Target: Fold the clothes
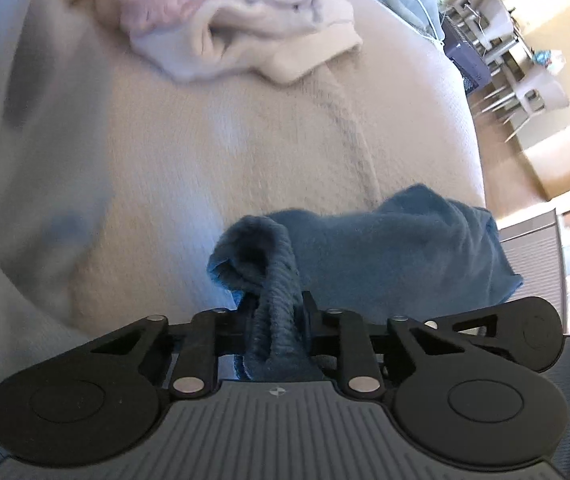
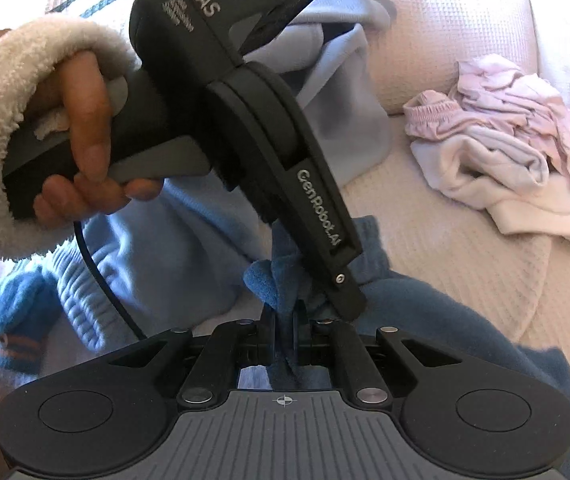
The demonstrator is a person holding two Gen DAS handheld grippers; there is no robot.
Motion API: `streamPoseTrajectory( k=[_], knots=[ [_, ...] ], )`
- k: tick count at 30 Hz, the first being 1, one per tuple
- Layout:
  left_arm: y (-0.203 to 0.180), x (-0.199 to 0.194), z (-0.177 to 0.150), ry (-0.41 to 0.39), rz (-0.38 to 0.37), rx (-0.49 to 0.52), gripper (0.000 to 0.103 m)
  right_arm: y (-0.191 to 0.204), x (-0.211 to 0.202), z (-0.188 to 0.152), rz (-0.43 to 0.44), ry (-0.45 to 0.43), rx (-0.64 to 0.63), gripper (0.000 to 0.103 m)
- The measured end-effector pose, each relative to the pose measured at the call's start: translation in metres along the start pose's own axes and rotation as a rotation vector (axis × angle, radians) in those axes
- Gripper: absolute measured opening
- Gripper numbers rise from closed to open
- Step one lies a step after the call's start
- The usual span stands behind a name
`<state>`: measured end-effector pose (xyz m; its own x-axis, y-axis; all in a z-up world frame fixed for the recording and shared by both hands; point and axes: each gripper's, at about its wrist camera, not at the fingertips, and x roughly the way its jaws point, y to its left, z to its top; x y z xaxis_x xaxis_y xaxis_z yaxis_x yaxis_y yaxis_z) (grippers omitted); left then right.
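The left gripper (image 1: 275, 312) clamps a bunched ribbed edge of the blue garment (image 1: 397, 248), which lies on the cream bedspread (image 1: 245, 140). The right gripper (image 2: 284, 320) pinches another fold of the same blue cloth just beside the left tool's tip. A hand (image 2: 85, 136) in a fleecy sleeve (image 2: 13, 92) holds the left handle. Left of it lies a pale blue garment (image 2: 173, 248) and what may be a striped sock (image 2: 13, 320), though it is blurred. Farther off sits a pile of pink and white clothes (image 2: 517, 140).
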<state>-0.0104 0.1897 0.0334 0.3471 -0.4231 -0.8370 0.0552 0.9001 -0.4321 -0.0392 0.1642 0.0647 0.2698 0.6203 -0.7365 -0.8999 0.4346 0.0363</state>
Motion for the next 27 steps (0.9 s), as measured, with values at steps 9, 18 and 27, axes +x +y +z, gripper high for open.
streamPoseTrajectory(
  k=[9,18,27],
  knots=[
    [0.006,-0.023,0.058,-0.074,0.244,0.146,0.014,-0.027,0.040,0.060,0.001,-0.096,0.043,0.008],
    [0.001,0.034,0.053,0.029,0.486,0.391,0.023,-0.041,0.104,0.051,0.038,-0.015,0.180,0.011],
    [-0.008,0.018,0.052,0.018,0.451,0.321,0.065,-0.071,0.056,0.043,0.044,0.012,0.217,0.030]
  ],
)
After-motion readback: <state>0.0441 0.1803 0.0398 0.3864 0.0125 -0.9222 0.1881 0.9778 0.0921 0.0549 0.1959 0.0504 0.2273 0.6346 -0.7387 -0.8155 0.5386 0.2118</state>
